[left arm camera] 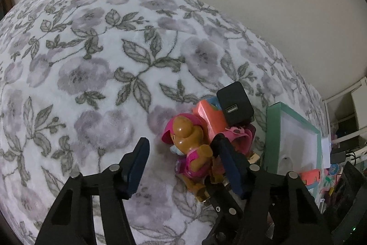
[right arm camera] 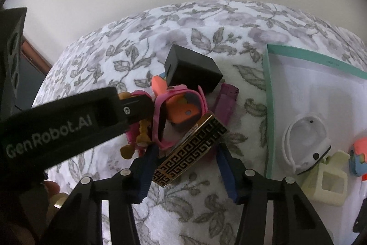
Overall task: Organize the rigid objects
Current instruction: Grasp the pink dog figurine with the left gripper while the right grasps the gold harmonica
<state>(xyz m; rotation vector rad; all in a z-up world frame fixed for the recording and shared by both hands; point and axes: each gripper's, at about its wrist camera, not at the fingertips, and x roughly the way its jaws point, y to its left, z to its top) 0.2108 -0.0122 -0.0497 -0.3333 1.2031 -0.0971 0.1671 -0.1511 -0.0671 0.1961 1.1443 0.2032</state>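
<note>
At lower centre, the right gripper (right arm camera: 185, 167) straddles a stiff, slick-looking patterned gold case (right arm camera: 191, 149), jaws half-open, best pinched across its narrow sides, while the left gripper (left arm camera: 181, 162), also half-open, brackets a hard, probably light toy pup (left arm camera: 190, 148).

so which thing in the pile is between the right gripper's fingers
The flat gold-and-black patterned case. It lies between the right gripper's blue fingers, while the pink watch, black charger and purple lighter sit farther off.
</note>
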